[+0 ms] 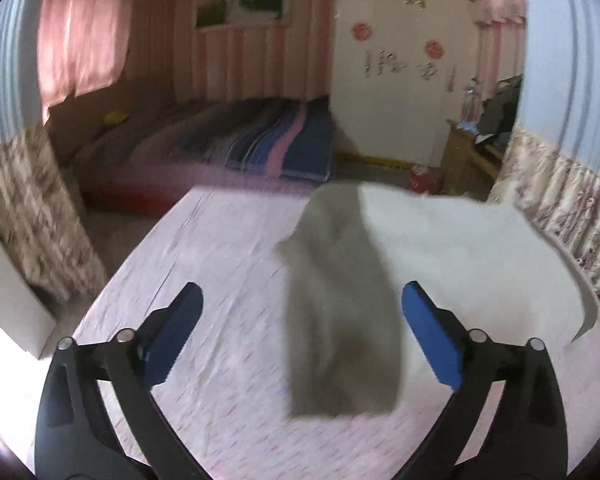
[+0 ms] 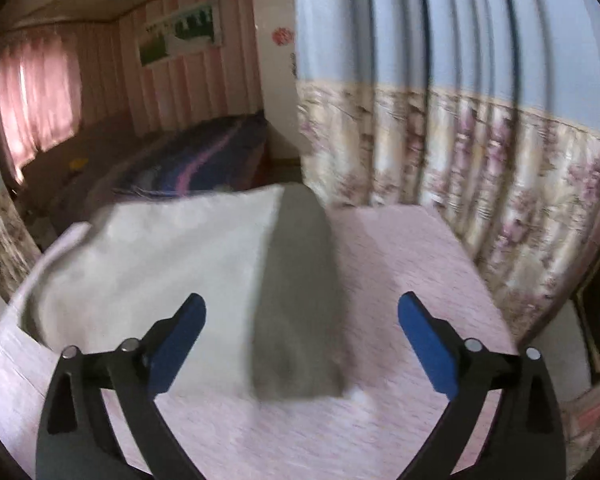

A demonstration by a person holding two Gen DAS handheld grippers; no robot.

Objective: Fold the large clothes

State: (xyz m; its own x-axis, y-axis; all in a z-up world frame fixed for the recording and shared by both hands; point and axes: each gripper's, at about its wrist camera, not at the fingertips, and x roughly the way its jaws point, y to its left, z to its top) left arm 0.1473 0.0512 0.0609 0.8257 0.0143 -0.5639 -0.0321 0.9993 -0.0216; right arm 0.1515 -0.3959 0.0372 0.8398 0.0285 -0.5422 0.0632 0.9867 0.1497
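A big white garment (image 1: 440, 248) lies spread on a pink sheet (image 1: 220, 320) that covers the bed or table. In the left wrist view, a grey part (image 1: 340, 320) of it lies flat down its left side, like a sleeve or a folded-in flap. In the right wrist view the same white cloth (image 2: 160, 260) fills the left half, and a grey strip (image 2: 296, 300) runs down its right side. Both pictures are blurry, so it is hard to say just what kind of garment it is.

The left gripper (image 1: 302, 312) hangs above the cloth with its 2 blue fingers wide apart. It holds nothing. The grey part sits between the fingers, but lower down, and the fingers do not touch it. The right gripper (image 2: 302, 320) is the same: spread wide, holding nothing, with the grey strip below the gap.

The job looks like it is near the start or in the middle. The 2 sides may already be turned in, since the grey strips lie neatly along the edges, but that is only a guess. The cloth is still long and wide, so it probably needs more folds to become a small neat pile. Both grippers would need to come down and pinch an edge first.

A flowery curtain (image 2: 480, 152) hangs beside the bed, and another bed with a striped blanket (image 1: 260, 136) sits farther back.
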